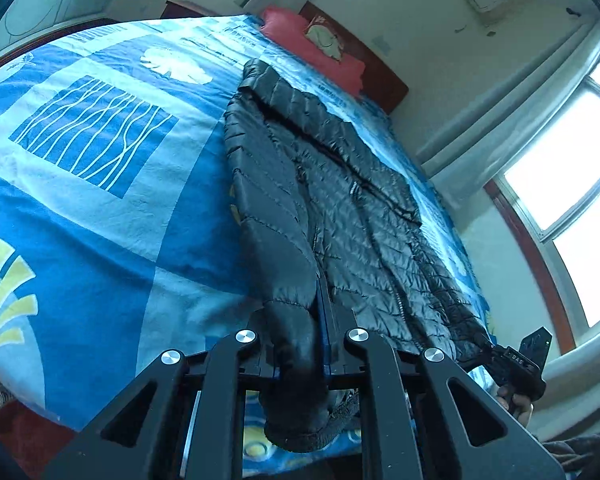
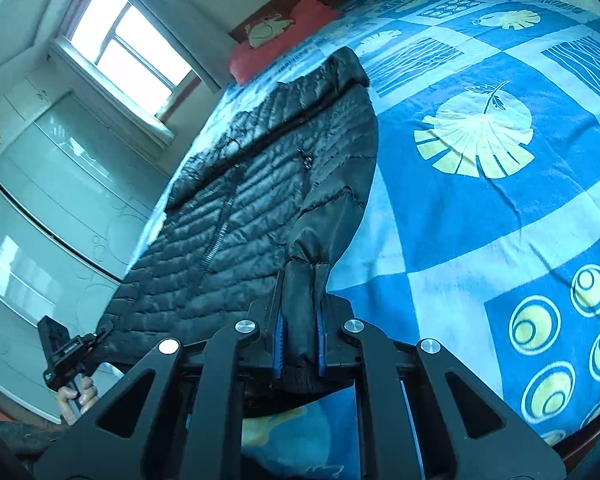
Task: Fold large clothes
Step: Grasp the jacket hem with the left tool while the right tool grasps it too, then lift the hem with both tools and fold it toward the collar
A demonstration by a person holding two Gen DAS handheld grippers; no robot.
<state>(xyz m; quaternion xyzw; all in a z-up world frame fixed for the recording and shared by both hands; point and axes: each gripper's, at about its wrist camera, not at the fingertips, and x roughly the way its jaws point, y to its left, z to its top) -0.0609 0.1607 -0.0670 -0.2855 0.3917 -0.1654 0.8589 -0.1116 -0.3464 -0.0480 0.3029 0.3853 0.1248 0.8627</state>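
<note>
A black quilted puffer jacket (image 1: 340, 208) lies lengthwise on the blue patterned bedspread (image 1: 100, 200), its collar end toward the red pillow (image 1: 312, 50) at the wooden headboard (image 1: 384, 84). One sleeve cuff sits between the left gripper (image 1: 306, 344)'s fingers at the bed's near edge; the right gripper (image 2: 298, 340) likewise pinches a sleeve cuff.

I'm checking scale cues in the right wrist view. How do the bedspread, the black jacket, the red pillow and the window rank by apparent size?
Largest to smallest:
1. bedspread
2. black jacket
3. window and red pillow: they look alike and lie far from the camera, so unranked.
</note>
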